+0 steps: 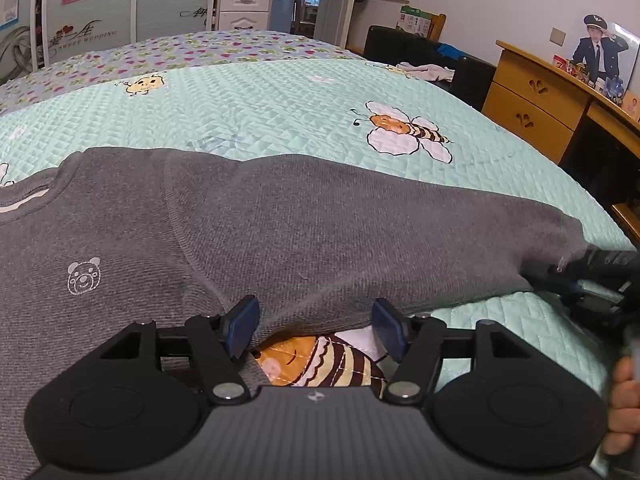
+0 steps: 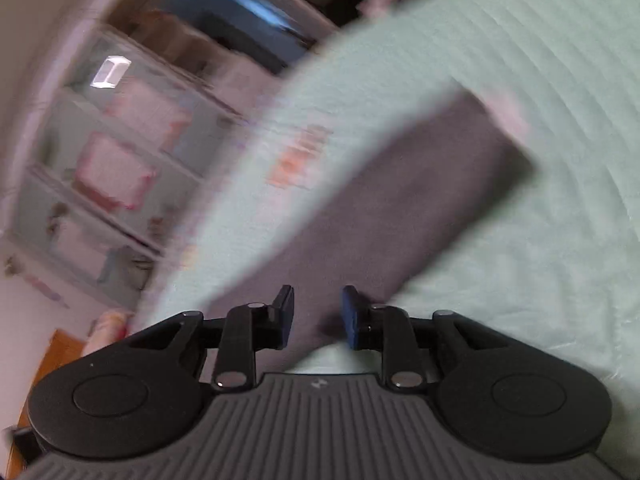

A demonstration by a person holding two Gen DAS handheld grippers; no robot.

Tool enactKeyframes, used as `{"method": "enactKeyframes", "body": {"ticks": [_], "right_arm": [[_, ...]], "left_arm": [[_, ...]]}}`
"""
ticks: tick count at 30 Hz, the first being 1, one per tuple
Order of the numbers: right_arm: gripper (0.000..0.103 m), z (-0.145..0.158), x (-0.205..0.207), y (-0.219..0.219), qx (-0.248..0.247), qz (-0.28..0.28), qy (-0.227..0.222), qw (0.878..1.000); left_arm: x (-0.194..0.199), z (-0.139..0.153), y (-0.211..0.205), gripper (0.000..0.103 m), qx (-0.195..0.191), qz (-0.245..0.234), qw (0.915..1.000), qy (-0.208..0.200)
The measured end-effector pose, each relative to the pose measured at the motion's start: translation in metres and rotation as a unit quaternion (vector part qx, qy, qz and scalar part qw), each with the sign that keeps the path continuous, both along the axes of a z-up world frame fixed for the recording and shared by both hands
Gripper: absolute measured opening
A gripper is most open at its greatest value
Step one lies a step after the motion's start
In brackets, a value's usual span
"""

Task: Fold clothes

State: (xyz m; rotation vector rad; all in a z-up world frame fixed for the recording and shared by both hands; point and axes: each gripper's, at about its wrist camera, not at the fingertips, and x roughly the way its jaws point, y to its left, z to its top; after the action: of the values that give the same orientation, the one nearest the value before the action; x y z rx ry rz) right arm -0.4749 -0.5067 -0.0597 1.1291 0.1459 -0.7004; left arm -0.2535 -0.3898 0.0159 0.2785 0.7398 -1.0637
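— Where is the grey knitted sweater [image 1: 280, 232] laid?
— Flat on the mint quilted bedspread [image 1: 260, 108].
— The grippers?
— The left gripper [image 1: 315, 326] is held released at the hem. The right gripper [image 2: 318, 316] is seen unclenched, blurred, astride the sleeve [image 2: 380, 208].

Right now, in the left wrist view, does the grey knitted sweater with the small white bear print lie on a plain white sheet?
No, the grey sweater lies on a mint-green quilted bedspread printed with bees.

Open quilt [image 1: 280, 108] lies at twelve o'clock beyond the sweater [image 1: 280, 232]. A desk [image 1: 532, 100] blocks two o'clock.
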Motion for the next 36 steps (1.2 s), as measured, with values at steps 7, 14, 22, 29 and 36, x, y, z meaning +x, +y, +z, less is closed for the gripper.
{"method": "enactKeyframes", "body": {"ticks": [7, 14, 22, 29, 36], "right_arm": [[0.018, 0.027, -0.004, 0.017, -0.057, 0.000, 0.050, 0.997], [0.007, 0.002, -0.010, 0.014, -0.038, -0.009, -0.002, 0.999], [0.000, 0.002, -0.009, 0.023, -0.063, -0.053, 0.029, 0.996], [0.031, 0.026, -0.004, 0.058, -0.136, -0.025, 0.066, 0.988], [0.000, -0.005, -0.025, 0.040, -0.073, -0.058, 0.026, 0.995]], "left_arm": [[-0.004, -0.001, -0.003, 0.071, 0.003, -0.003, 1.0000, -0.008], [-0.003, -0.001, -0.002, 0.071, 0.000, 0.002, 1.0000, -0.001], [-0.006, -0.003, -0.004, 0.071, 0.001, 0.004, 0.9999, -0.010], [-0.010, -0.004, -0.006, 0.074, 0.007, 0.000, 0.9997, -0.022], [0.003, 0.003, 0.003, 0.073, -0.025, 0.019, 0.9990, 0.033]]}}
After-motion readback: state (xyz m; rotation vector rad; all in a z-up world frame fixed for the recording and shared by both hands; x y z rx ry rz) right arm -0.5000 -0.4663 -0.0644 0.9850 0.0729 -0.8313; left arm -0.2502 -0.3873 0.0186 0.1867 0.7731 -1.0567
